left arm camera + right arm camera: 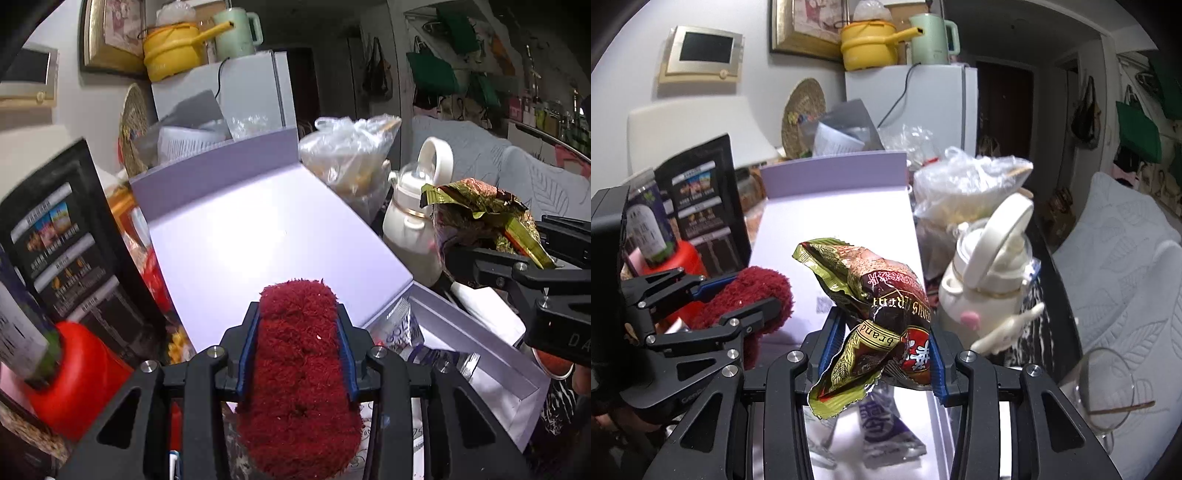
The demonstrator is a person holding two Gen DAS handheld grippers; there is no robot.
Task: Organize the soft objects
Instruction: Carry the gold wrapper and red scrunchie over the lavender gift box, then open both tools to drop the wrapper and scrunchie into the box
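My left gripper [297,317] is shut on a red fluffy soft piece [299,369], which bulges out above and below the blue pads. It hangs over the near edge of a lavender box's open lid [258,229]. At the right of the left wrist view, my right gripper [495,240] grips a crumpled gold-and-brown foil snack bag [476,210]. In the right wrist view that gripper [882,321] is shut on the snack bag [871,288] above the box's white inside [934,424]. The left gripper [742,295] and the red piece [757,288] are at the left.
A purple-and-silver sachet [886,424] lies in the box. A white lidded jug [990,277] and a full plastic bag [351,155] stand right of the lid. A black printed carton [62,236] and a red container [81,369] crowd the left. A wine glass [1108,391] sits at the right.
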